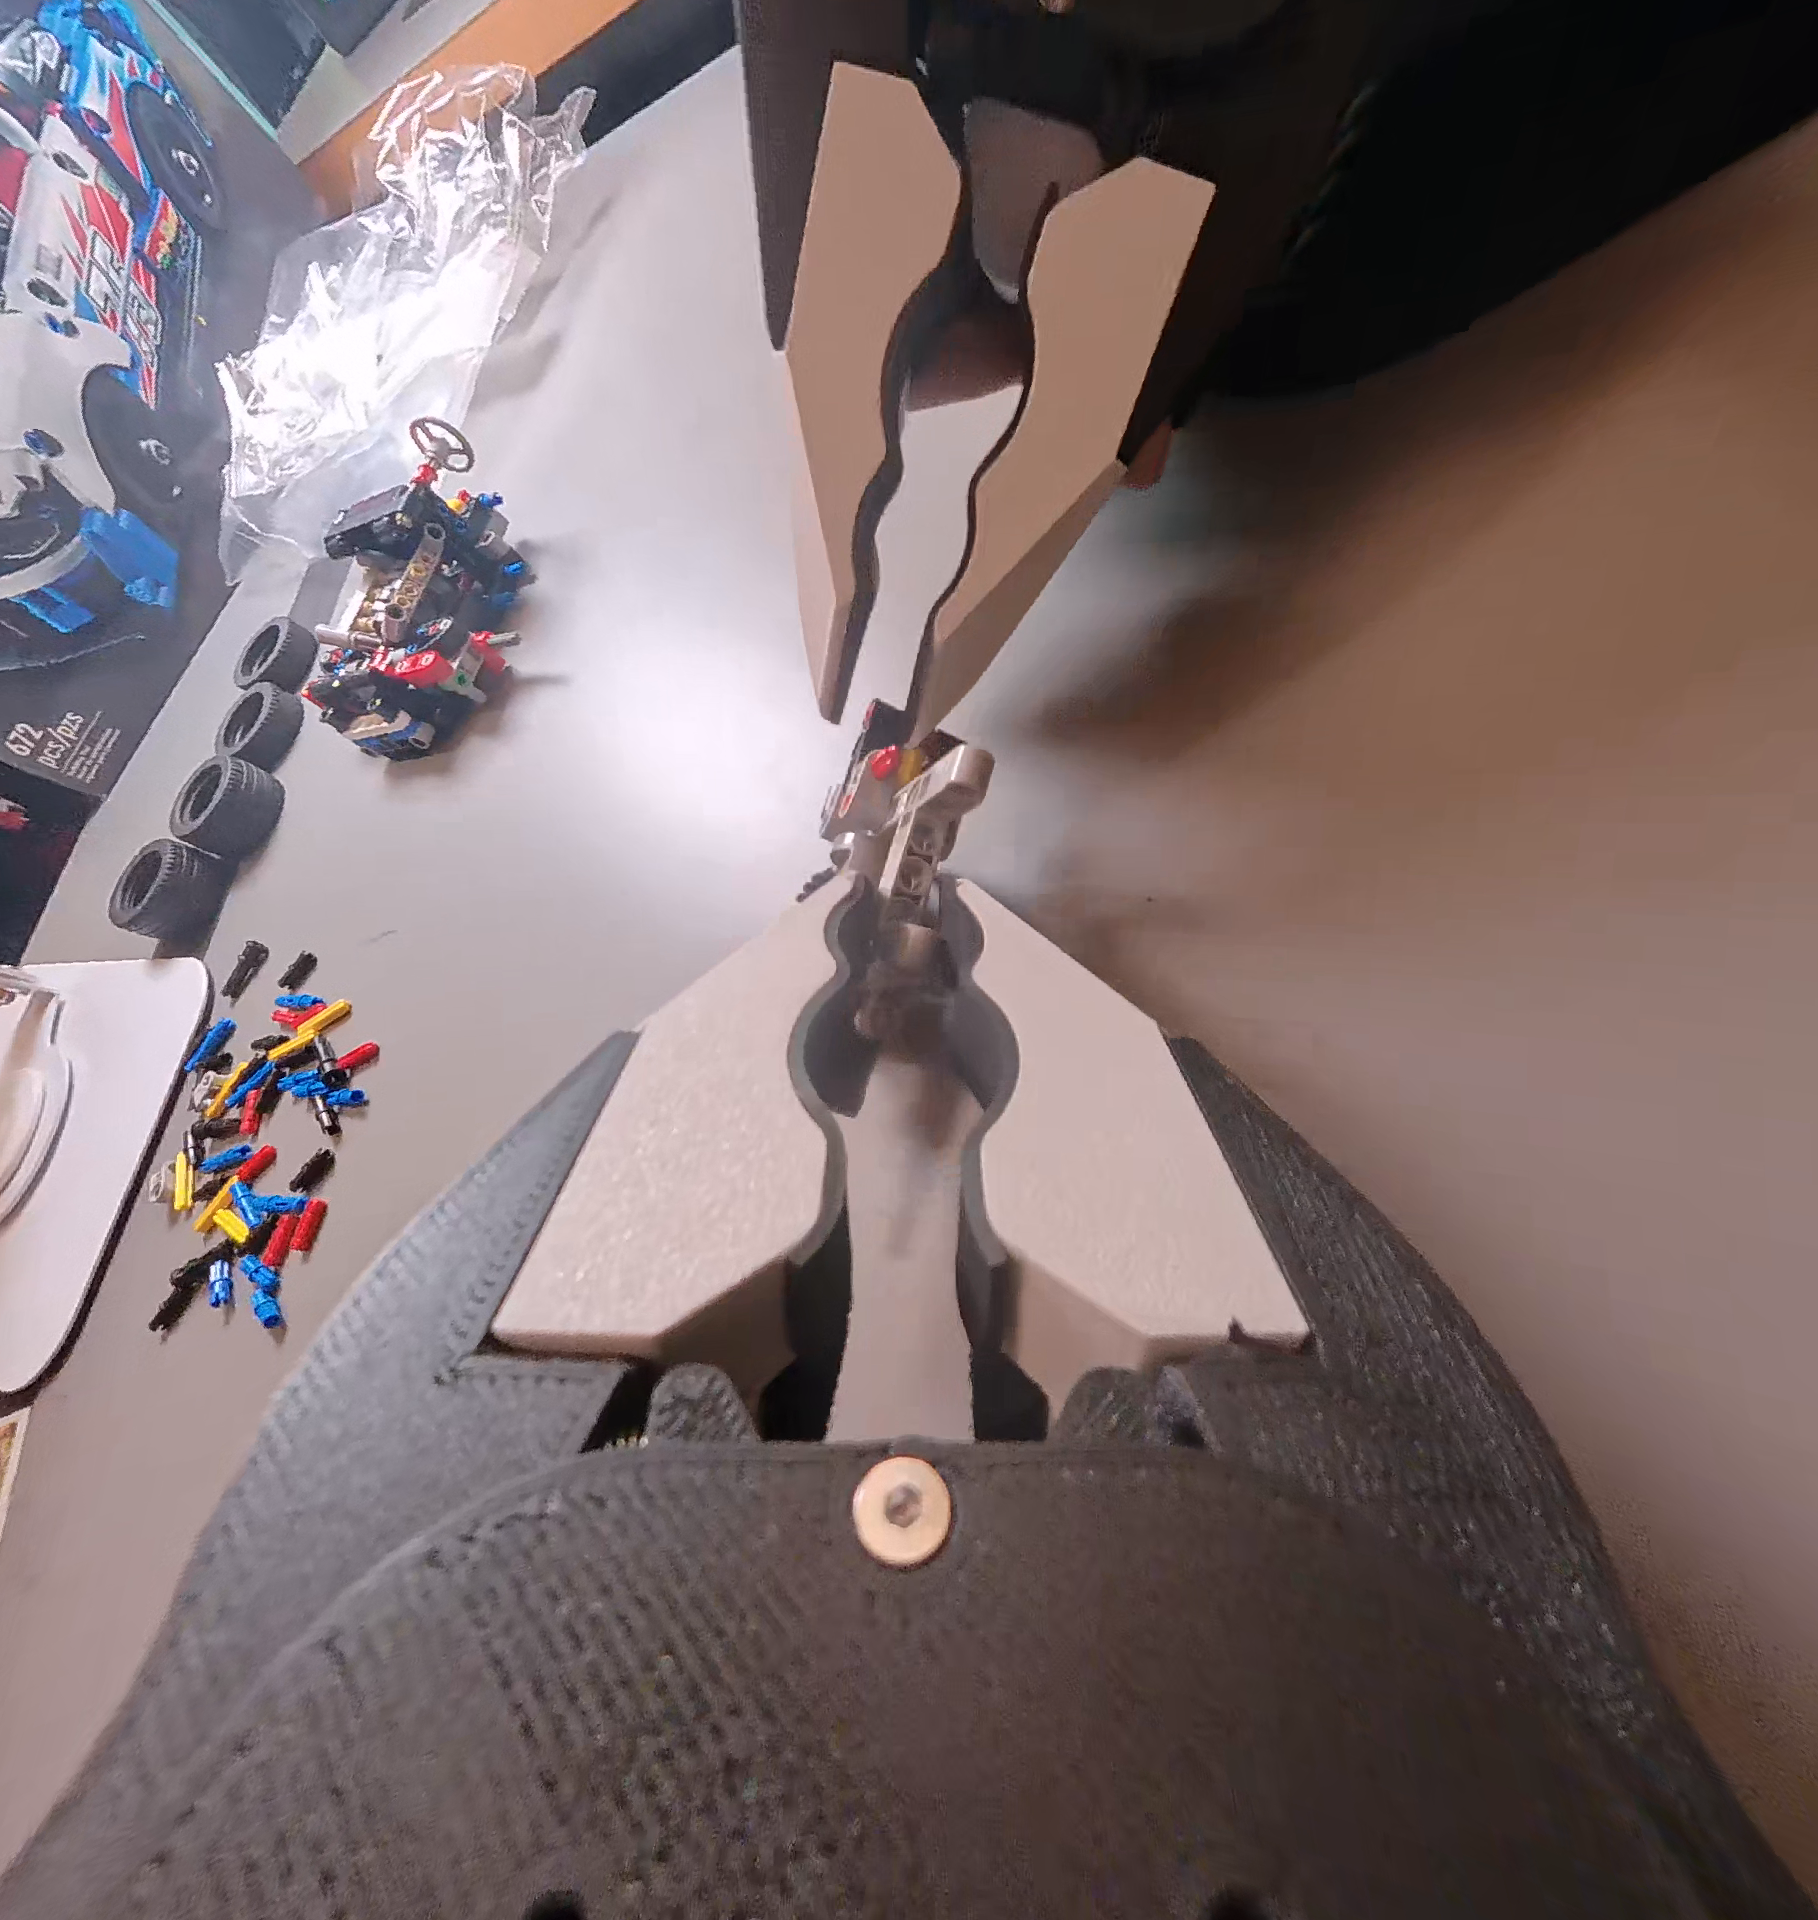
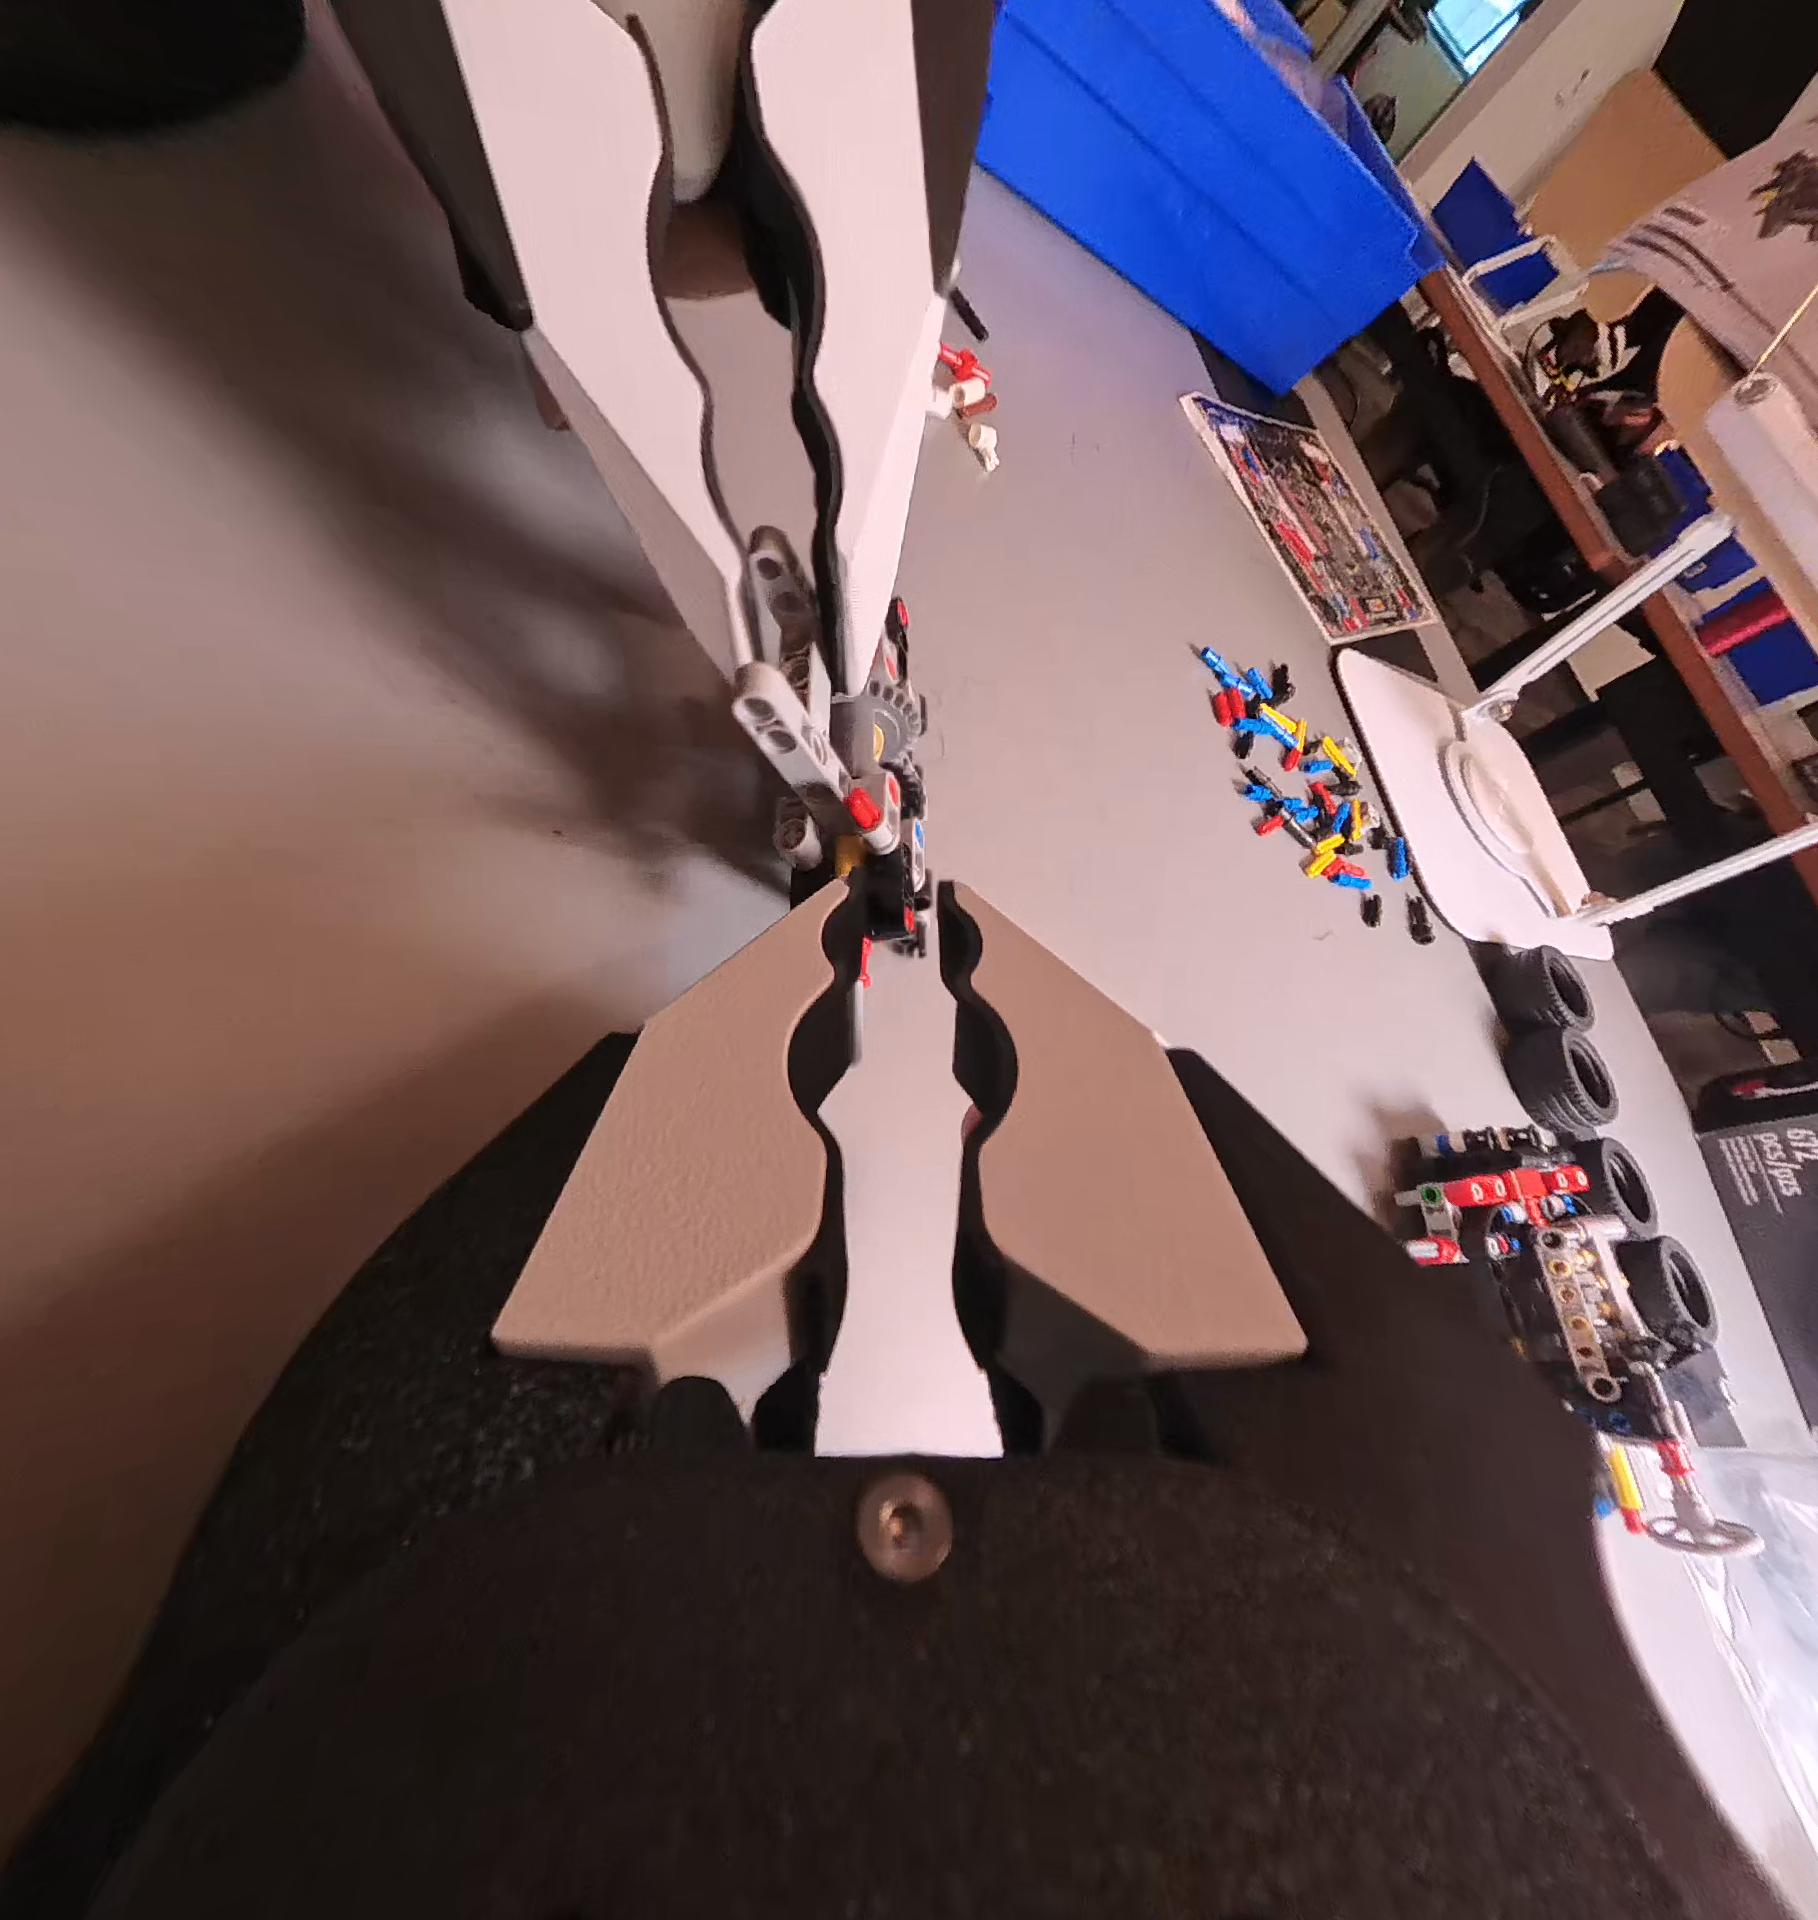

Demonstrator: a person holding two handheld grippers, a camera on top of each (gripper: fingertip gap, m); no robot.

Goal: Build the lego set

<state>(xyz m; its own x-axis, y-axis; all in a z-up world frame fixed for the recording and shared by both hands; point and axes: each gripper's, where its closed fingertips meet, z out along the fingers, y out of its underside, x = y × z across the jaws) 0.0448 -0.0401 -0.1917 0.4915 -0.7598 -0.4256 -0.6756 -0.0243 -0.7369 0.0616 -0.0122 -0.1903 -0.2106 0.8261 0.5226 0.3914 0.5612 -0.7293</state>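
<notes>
Both tongs meet tip to tip above the grey table (image 1: 593, 790): my left gripper (image 1: 900, 894), with wavy-edged beige fingers in ribbed black mounts, is clenched on the grey holed beam of a small lego assembly (image 1: 910, 790). My right gripper (image 2: 894, 894) pinches the assembly's black end. Off to the side lie a studded car chassis (image 1: 417, 613), four ribbed rubber tyres (image 1: 230, 769) and loose coloured pins (image 1: 261, 1132).
</notes>
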